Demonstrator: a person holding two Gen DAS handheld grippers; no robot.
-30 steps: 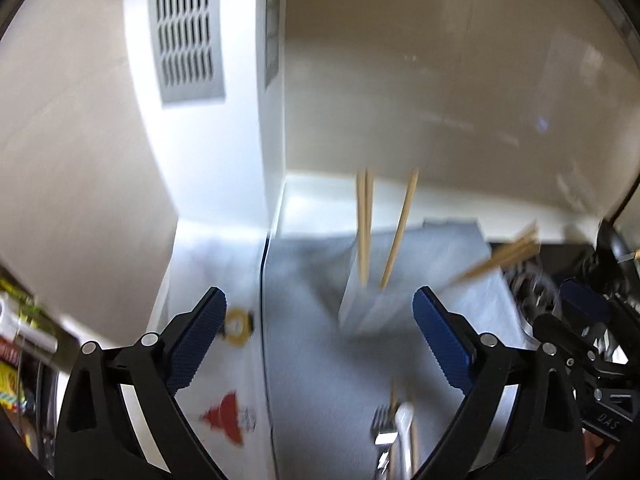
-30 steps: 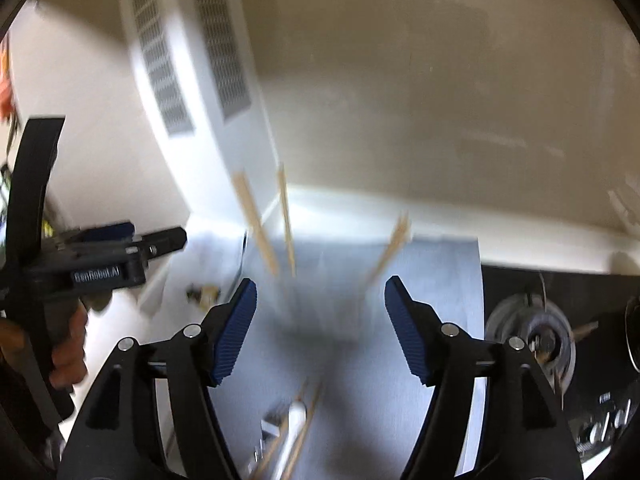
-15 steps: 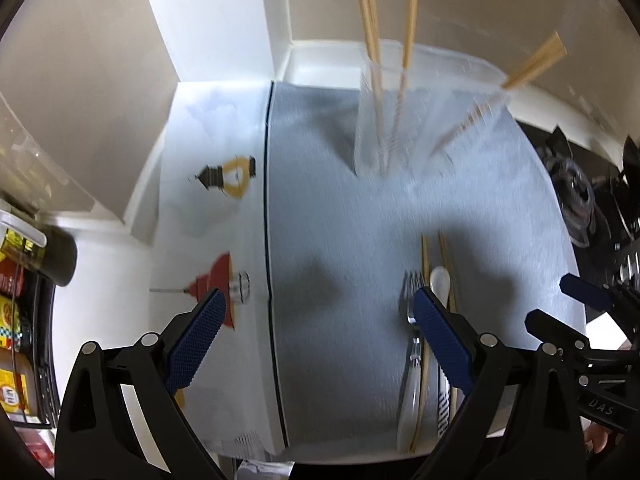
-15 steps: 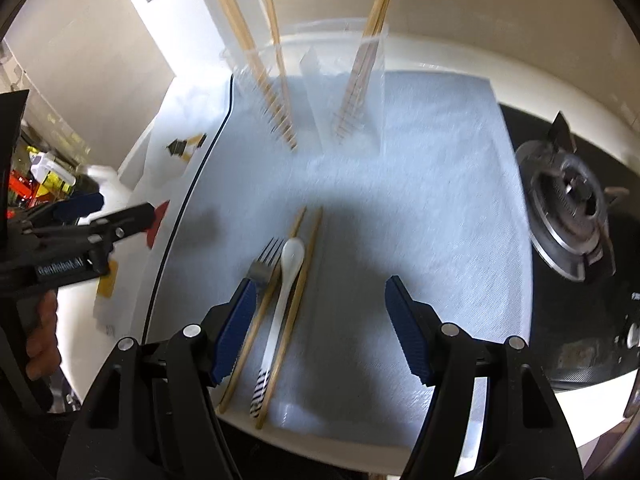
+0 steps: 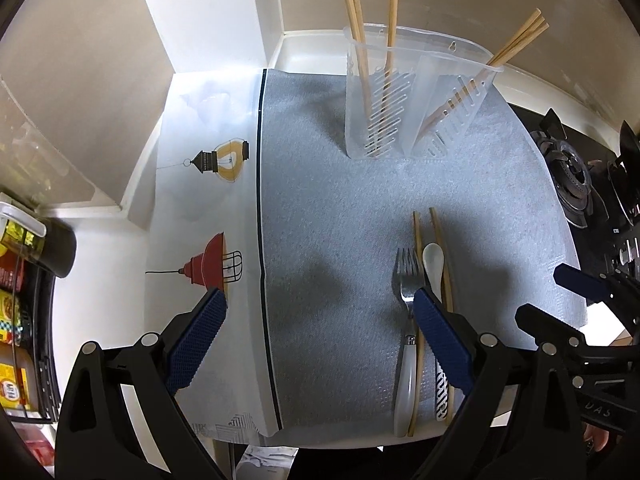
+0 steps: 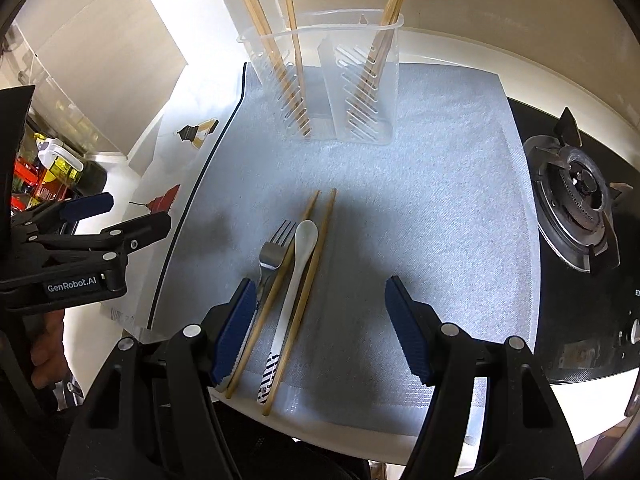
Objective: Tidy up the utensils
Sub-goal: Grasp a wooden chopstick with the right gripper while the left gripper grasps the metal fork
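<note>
A clear two-compartment utensil holder stands at the far end of a grey mat, with wooden chopsticks upright in both compartments. On the mat's near part lie a fork, a white spoon and two loose chopsticks, side by side. My left gripper is open above the mat's near left. My right gripper is open just above the utensils' handles. Both are empty.
A gas hob lies right of the mat. A white cloth with lamp prints lies to the left. Jars and boxes stand at the far left. A white cabinet and wall rise behind the holder.
Both cameras have tilted down from the wall to the counter. The holder now sits at the top of the views and the fork, spoon and loose chopsticks have come into full view.
</note>
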